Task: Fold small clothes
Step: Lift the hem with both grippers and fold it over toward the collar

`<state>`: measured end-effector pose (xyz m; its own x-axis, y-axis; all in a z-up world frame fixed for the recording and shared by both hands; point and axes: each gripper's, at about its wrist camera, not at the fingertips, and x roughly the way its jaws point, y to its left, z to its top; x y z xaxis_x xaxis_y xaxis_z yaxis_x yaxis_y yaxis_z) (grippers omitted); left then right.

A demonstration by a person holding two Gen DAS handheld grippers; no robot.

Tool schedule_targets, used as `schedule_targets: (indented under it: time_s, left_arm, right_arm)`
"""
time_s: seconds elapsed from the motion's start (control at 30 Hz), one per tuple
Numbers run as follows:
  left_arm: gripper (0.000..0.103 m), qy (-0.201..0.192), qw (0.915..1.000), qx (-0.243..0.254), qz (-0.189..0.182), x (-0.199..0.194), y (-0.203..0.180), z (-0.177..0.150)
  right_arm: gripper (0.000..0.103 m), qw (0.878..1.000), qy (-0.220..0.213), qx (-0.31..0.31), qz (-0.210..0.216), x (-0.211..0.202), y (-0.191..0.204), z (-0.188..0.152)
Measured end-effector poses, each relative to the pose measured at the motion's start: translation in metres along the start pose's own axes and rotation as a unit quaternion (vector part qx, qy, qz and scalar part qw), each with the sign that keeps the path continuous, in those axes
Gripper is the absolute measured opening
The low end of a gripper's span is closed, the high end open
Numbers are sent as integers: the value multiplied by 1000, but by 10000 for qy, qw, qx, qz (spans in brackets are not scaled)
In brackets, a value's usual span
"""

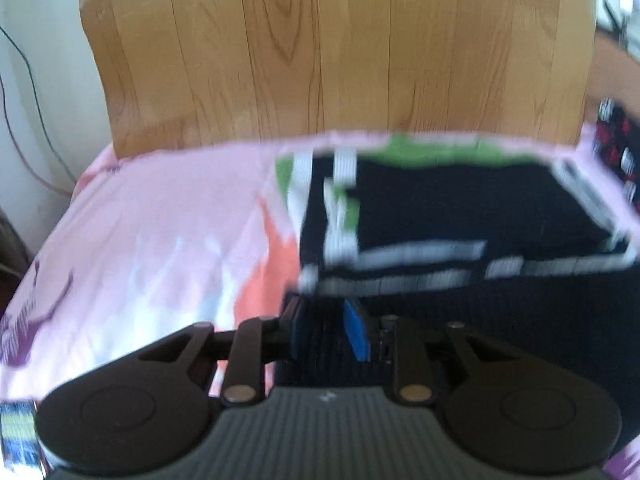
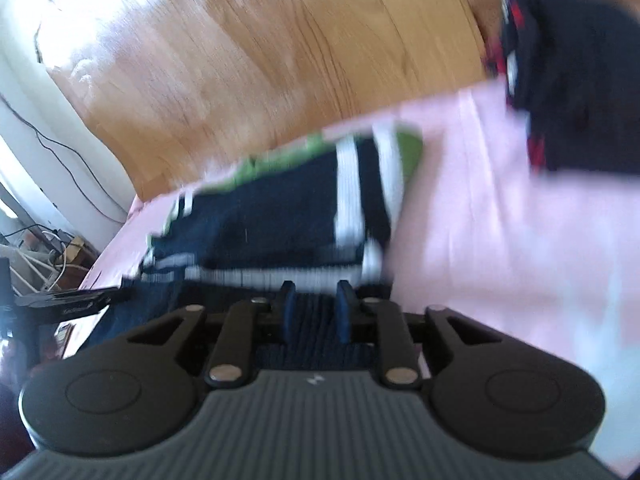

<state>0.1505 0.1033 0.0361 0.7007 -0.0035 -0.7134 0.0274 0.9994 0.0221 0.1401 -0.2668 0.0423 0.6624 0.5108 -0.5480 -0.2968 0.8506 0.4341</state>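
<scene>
A small navy garment (image 1: 460,208) with white stripes and green trim lies on the pink bedsheet (image 1: 160,220); it also shows in the right wrist view (image 2: 280,216). My left gripper (image 1: 329,330) is shut on the garment's near left edge, dark fabric between its blue pads (image 1: 357,334). My right gripper (image 2: 316,312) is shut on the near right edge, navy fabric between its pads (image 2: 344,316). Both frames are motion-blurred.
A wooden headboard (image 1: 320,48) stands behind the bed. A dark garment with red and white pattern (image 2: 568,80) lies at the far right of the sheet. Cables and a wall (image 2: 48,184) are to the left of the bed.
</scene>
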Motion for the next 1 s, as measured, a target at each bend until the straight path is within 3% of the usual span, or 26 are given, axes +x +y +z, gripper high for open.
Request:
schedule_targets:
  time_s: [0.17,0.23,0.37,0.47,0.57,0.67,0.7,0.73,0.77,0.8,1.0]
  left_arm:
    - [30,-396,9992,70,-56,11,-10,77]
    - [39,-236,9994,123,-227,41,-24,111]
    - [45,148,9997,210,-50,112,-51,156]
    - [53,432,9990,131,-32,161,-63,172]
    - [60,698,9971,187,-255,195,-72,174]
    - [62,767,9958,492,-78,214,-84,164]
    - [55,667,9966,463,-105,213,-85,162]
    - [32,655,9966,430,-257,212,-84,161]
    - [20,684,9957,346,-511,209,-82,160]
    - [11,681,9960,287,-497,205,-82,159]
    - [9,272,9983,307,-408,155,-76,150]
  right_arm:
    - [30,9992,-195,-336,104,24,5,70]
    - [38,9992,-104,-398,0,56,3,95]
    - [46,9988,333,-343,-136,130,-2,133]
    - [54,9977,609,-274,-135,174,-6,146]
    - [54,9951,915,-350,-165,204,-13,146]
    - [54,9925,1131,-435,-128,224,-18,143]
    - [54,9934,1035,-481,-81,224,-18,142]
    - [53,9930,1061,-513,-7,225,-17,142]
    - [35,9928,1050,-566,61,224,-15,140]
    - [20,9918,1106,-618,167,224,-13,138]
    - [15,9936,742,-834,190,191,8,136]
